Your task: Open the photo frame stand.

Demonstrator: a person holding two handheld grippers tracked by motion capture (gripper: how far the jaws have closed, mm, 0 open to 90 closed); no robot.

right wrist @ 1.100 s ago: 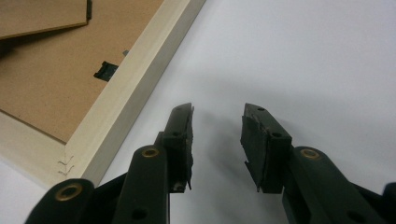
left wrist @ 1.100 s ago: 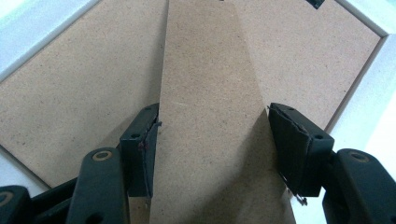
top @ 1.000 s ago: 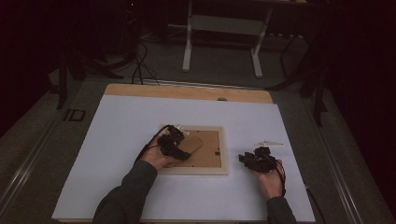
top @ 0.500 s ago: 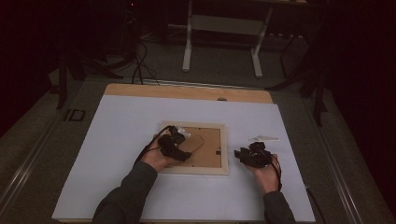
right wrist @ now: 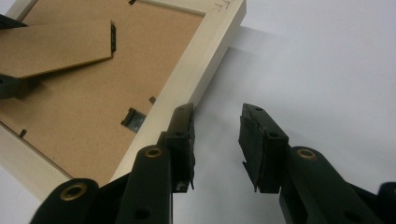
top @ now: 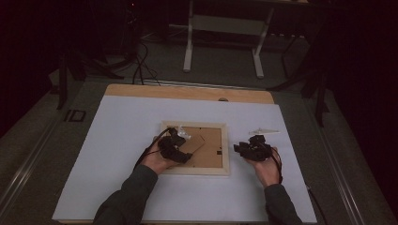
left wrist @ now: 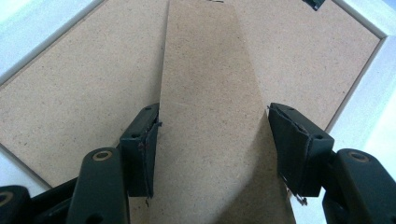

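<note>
Here, face-down on the white tabletop [top: 117,154]: a picture frame [top: 224,161], just beside the right hand-held gripper [right wrist: 217,135] and under the left hand-held gripper [left wrist: 212,135]. Left jaws spread wide astride the frame's cardboard stand flap [left wrist: 208,84], pads at its edges; firm clamping hard to tell. Right jaws parted, lately narrowing, nothing between them, one alongside the frame's pale outer edge.

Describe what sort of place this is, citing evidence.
Probably a dim lab or recording workspace: a white-topped table bearing just a picture frame lying face down, cables trailing over the floor, and a metal stand behind.
</note>
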